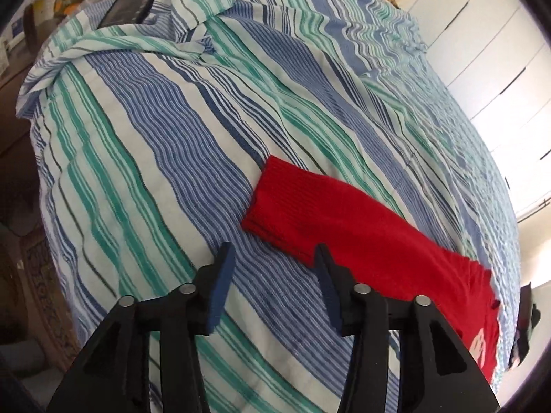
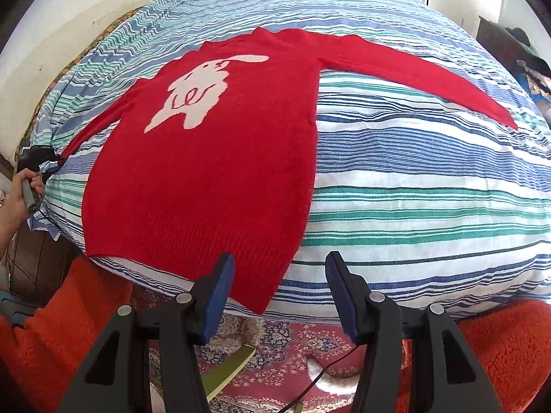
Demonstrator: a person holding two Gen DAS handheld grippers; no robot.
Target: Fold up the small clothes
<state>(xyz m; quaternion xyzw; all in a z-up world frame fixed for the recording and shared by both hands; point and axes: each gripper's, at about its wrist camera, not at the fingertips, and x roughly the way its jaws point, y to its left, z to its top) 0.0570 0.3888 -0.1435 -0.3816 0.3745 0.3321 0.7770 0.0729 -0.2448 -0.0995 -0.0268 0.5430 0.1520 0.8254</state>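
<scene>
**A:** What is nearest to you?

**B:** My right claw (image 2: 279,287). Its jaws are wide apart and hold nothing. It hangs over the near edge of the bed (image 2: 430,189), and below it I see the carpet (image 2: 275,340).

**A:** And the left one?

**B:** My left claw (image 1: 273,275) is also wide open and empty. It is low over the bedcover, and its right finger is just beside the cuff of the left sleeve (image 1: 310,206).

**A:** Where is the sweater?

**B:** The sweater (image 2: 213,158) lies flat on the bed, front side up, with a white rabbit (image 2: 199,93) on the chest. Its long axis goes from the hem near me to the collar far from me. The hem corner is just in front of my right claw, a little to the left. The right sleeve (image 2: 413,69) stretches away to the right; the left sleeve goes to the left, toward my left claw.

**A:** Which claw is nearer for the first fold?

**B:** I think the left, because the cuff is almost between its fingers. The right sleeve end is well apart from my right claw.
</scene>
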